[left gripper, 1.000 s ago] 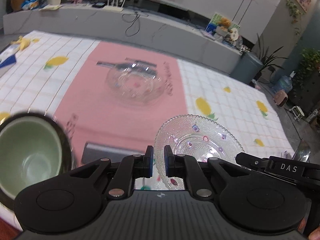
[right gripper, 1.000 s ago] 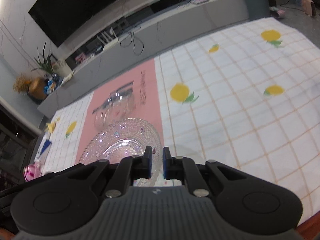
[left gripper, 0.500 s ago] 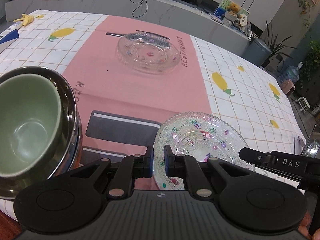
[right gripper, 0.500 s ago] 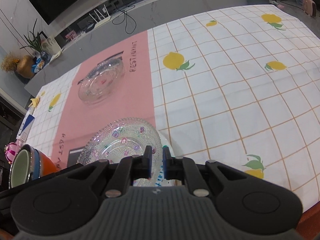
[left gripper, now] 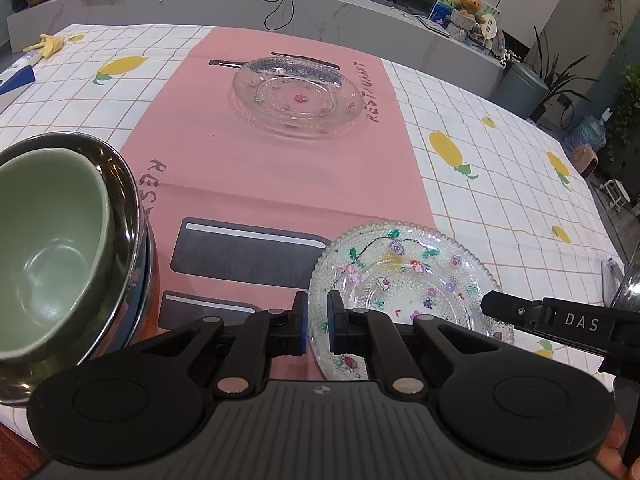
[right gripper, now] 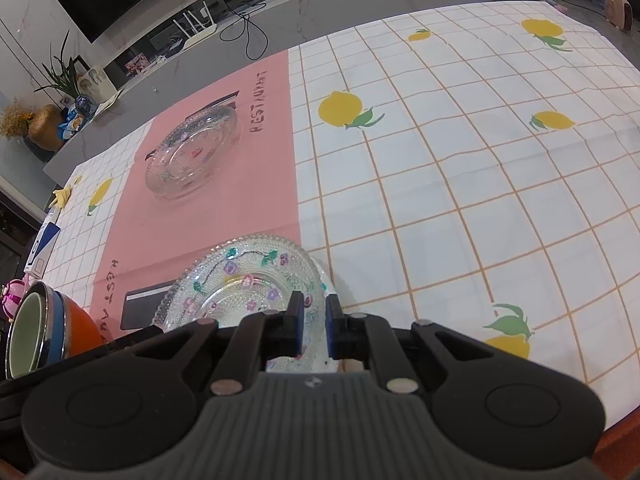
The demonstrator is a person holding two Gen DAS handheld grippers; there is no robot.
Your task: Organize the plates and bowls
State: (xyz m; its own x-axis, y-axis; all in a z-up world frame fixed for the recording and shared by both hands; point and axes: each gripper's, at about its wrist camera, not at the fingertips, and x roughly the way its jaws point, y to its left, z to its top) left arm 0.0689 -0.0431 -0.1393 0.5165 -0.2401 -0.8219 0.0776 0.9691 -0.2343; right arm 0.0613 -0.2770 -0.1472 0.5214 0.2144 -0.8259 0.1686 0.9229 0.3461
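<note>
Left gripper (left gripper: 318, 322): at the near edge of the desk, its blue-padded fingers nearly together and pinching the left rim of the near glass plate.
Right gripper (right gripper: 313, 326): also at the near edge, fingers close together on the right rim of the same plate; its black tip shows at the right of the left wrist view.
Near glass plate (left gripper: 404, 284): clear, beaded edge, painted with small coloured flowers; held between the two grippers, half over the pink mat and half over the checked cloth. Whether it rests on the desk or hangs just above it, I cannot tell.
Far glass plate (left gripper: 296, 98): the same kind, lying on the far part of the pink mat, well apart from the near one, just left of the printed word "RESTAURANT".
Bowls: a green bowl (left gripper: 48, 248) sits inside a steel bowl (left gripper: 128, 184) at the near left; from the right wrist view blue and orange bowls (right gripper: 76, 328) show beneath them, nested in one stack.
Pink mat (left gripper: 280, 176): runs from near to far down the middle of the desk, with dark printed bars at its near end.
Desk (right gripper: 460, 168): covered by a white cloth with orange grid lines and yellow lemons.
Far background: a grey ledge (left gripper: 320, 16) with cables and a white router.
</note>
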